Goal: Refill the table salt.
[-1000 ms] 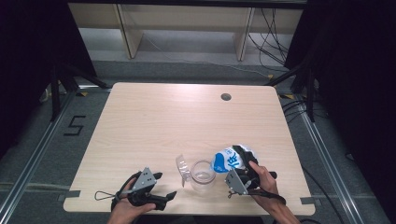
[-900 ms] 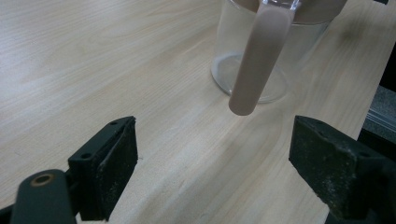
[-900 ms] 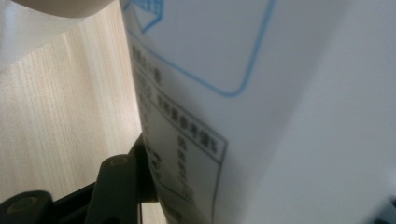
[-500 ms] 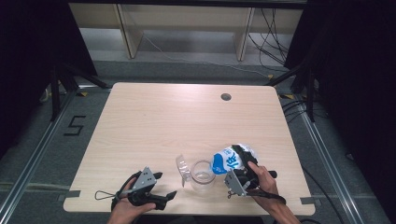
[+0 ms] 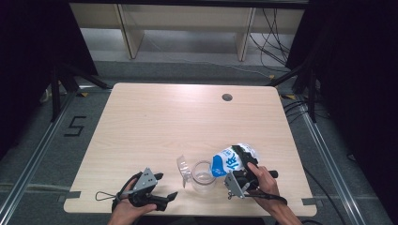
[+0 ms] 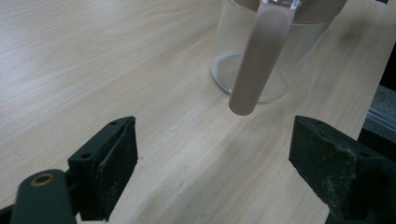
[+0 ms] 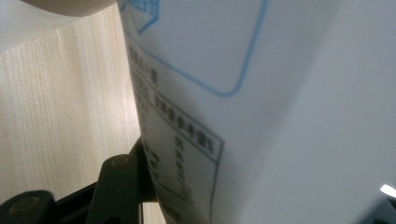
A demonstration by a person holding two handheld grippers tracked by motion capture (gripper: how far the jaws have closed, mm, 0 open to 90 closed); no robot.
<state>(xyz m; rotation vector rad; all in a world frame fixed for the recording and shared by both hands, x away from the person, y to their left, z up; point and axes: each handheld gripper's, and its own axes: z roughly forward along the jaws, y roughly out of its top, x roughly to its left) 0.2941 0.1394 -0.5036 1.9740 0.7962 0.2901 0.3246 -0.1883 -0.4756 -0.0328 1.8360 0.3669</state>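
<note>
Right tool tips a blue-and-white bag over a clear glass pitcher; left tool waits wide.

The right tool point(image 5: 241, 164) is clamped on the blue-and-white bag point(image 5: 231, 161), which leans toward the clear glass pitcher point(image 5: 202, 176) near the front edge of the table point(image 5: 187, 112); in the right gripper view the bag's printed panel point(image 7: 243, 93) sits between the jaws; the left tool point(image 5: 162, 187) rests low at the front left, jaws spread wide and holding nothing; in the left gripper view the pitcher point(image 6: 266, 51) stands just ahead, its handle point(image 6: 259, 60) facing the jaws.
</note>
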